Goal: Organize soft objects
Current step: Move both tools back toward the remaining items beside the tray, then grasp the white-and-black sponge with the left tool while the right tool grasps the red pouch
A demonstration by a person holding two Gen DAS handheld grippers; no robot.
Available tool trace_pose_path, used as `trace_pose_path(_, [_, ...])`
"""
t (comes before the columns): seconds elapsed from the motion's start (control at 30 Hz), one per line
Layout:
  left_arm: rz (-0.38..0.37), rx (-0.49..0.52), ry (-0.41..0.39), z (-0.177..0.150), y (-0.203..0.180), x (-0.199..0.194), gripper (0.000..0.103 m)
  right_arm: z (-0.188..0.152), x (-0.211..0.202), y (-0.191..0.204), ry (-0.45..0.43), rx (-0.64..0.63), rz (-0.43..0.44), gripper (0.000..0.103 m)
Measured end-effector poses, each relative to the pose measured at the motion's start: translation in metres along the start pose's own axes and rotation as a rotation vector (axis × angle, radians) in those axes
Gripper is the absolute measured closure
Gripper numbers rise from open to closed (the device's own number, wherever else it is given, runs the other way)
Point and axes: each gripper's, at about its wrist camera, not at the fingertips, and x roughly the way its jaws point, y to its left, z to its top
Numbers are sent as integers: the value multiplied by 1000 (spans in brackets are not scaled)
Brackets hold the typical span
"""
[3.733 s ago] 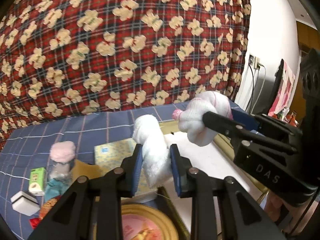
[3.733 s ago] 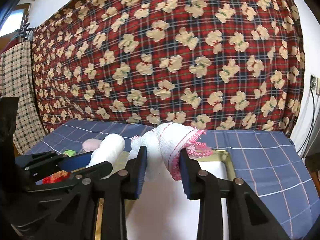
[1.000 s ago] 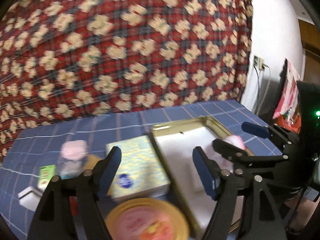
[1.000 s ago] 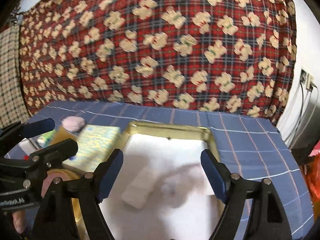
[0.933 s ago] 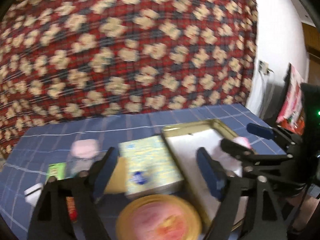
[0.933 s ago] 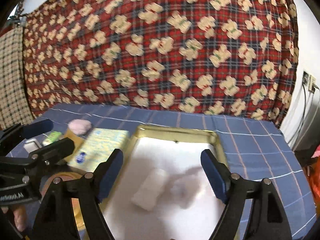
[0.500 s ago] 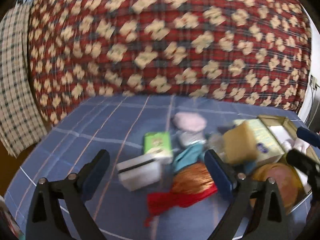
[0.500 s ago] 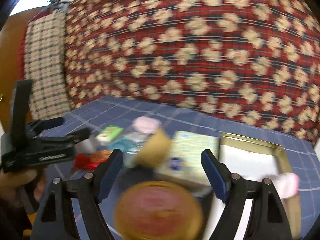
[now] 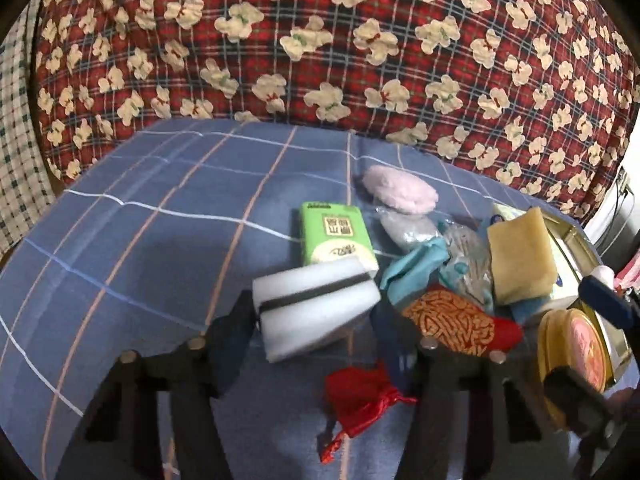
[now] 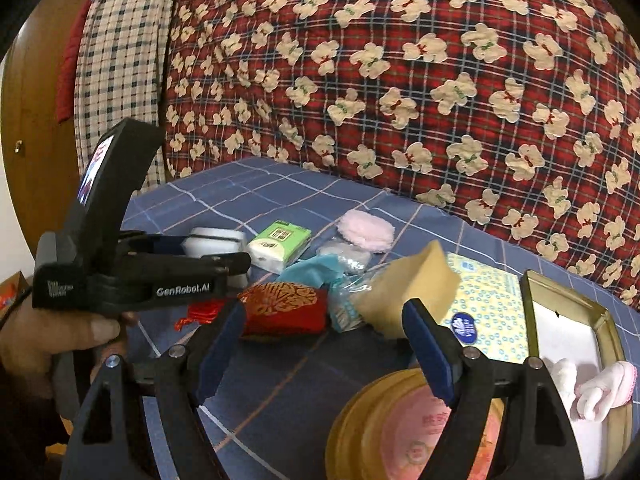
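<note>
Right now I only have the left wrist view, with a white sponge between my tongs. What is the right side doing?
Observer: The right tongs are open with nothing between them, hovering over the red pouch and the yellow sponge.
Operator: Anything in the tin?
Observer: Yes. A white roll and a pink-trimmed sock lie in the gold tin.
Operator: How does my left grip look from there?
Observer: The left tongs straddle the white sponge. Their jaws have just been closing, but I cannot tell whether the pads press on it yet.
</note>
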Motion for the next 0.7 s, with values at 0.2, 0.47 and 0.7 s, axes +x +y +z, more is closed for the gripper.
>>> trace_pose_path(0.2, [19, -38, -51, 0, 10, -12, 53, -1, 13, 18, 13, -33, 18, 21])
trace_pose_path(0.47, [77, -122, -103, -1, 28, -21, 53, 8, 43, 48, 56, -98, 15, 21])
trace_pose_path(0.7, [73, -187, -91, -3, 42, -18, 53, 8, 72, 54, 151, -86, 25, 21])
